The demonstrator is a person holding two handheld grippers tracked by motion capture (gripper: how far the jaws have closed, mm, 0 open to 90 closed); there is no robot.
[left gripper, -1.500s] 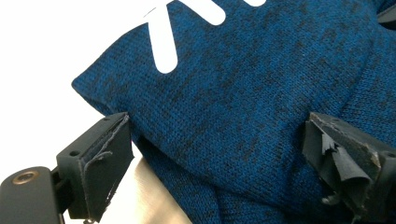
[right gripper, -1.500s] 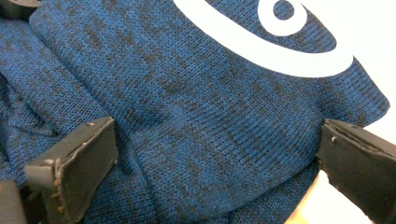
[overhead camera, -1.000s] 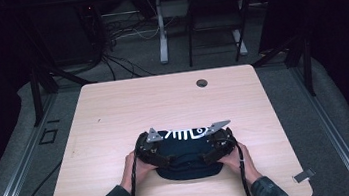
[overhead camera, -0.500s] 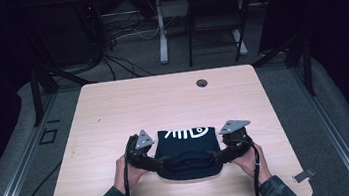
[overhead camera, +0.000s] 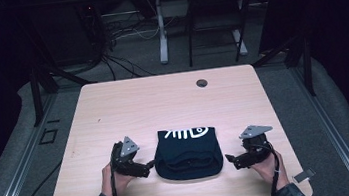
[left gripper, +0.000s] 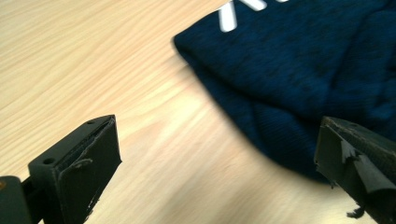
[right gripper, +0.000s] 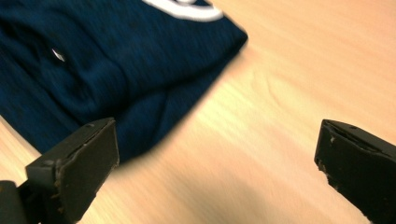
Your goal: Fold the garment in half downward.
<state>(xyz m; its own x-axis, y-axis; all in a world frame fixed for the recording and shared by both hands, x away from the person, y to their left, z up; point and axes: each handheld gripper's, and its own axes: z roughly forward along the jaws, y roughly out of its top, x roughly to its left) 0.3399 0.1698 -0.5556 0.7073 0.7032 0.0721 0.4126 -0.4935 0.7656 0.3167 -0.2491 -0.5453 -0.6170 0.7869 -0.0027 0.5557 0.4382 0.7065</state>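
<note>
**Both grippers wide open beside the folded shirt**

I had the left gripper (overhead camera: 146, 170) low over the table (overhead camera: 162, 99), its jaws spread wide and gripping nothing. In the left gripper view I saw bare wood between the jaws, with the shirt (left gripper: 299, 79) lying past the right-hand jaw and its dark edge running close behind that jaw's tip. From above, the jaws pointed inward at the shirt's left edge, just beside it; I could not tell whether they touched the cloth. My left hand (overhead camera: 114, 178) wrapped the body of the tool near the table's front edge.

The right gripper (overhead camera: 231, 160) was likewise wide open and empty. In the right gripper view the shirt (right gripper: 116, 70) sat behind the left-hand jaw, with plain wood showing across the gap. From above, it stood a little clear of the shirt's right edge, held by my right hand (overhead camera: 267, 163).

The shirt (overhead camera: 187, 153) lay folded between the two grippers, at the table's front middle. It was dark navy, with a white print (overhead camera: 187, 132) showing along its far edge. Beyond it, near the far edge of the table, was a small round grommet (overhead camera: 202, 83).
</note>
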